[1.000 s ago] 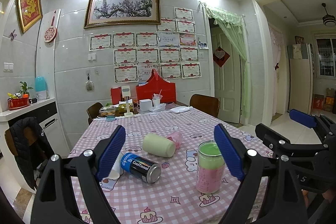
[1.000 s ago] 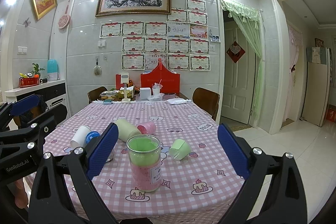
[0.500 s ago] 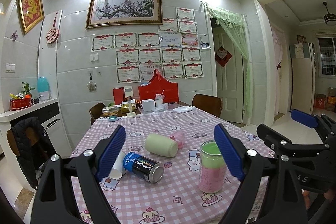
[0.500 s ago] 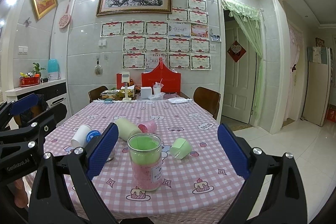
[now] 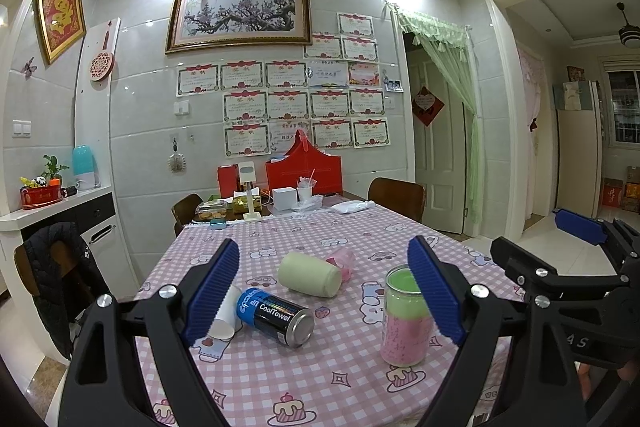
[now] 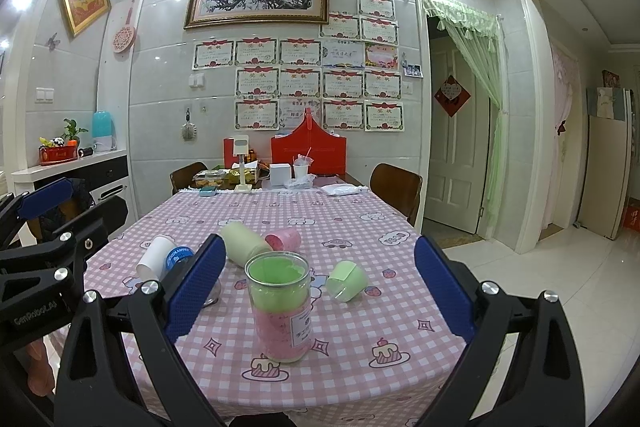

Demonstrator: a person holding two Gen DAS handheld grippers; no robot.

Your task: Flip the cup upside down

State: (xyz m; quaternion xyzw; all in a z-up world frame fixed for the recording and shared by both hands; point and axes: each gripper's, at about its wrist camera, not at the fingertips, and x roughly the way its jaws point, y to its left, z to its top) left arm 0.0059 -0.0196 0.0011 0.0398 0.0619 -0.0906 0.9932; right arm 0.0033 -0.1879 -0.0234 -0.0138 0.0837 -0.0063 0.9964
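Observation:
Several cups lie on their sides on the pink checked tablecloth point(image 6: 360, 339): a pale green cup point(image 5: 310, 274) point(image 6: 245, 243), a pink cup point(image 5: 341, 261) point(image 6: 283, 239), a white paper cup point(image 5: 225, 315) point(image 6: 155, 255) and a small green cup point(image 6: 346, 280). A clear jar with green and pink filling point(image 5: 404, 315) point(image 6: 281, 307) stands upright near the front edge. My left gripper point(image 5: 326, 295) is open and empty, above the table's front left. My right gripper point(image 6: 318, 289) is open and empty, with the jar between its fingers in view.
A blue and black CoolTowel can point(image 5: 276, 315) lies on its side by the white cup. Red boxes point(image 5: 304, 173), a white box and food containers crowd the table's far end. Chairs point(image 6: 396, 187) stand at the far corners. A counter point(image 5: 52, 211) is left.
Both grippers have drifted slightly; the view has shifted a little. The objects on the table have not moved and both grippers remain open.

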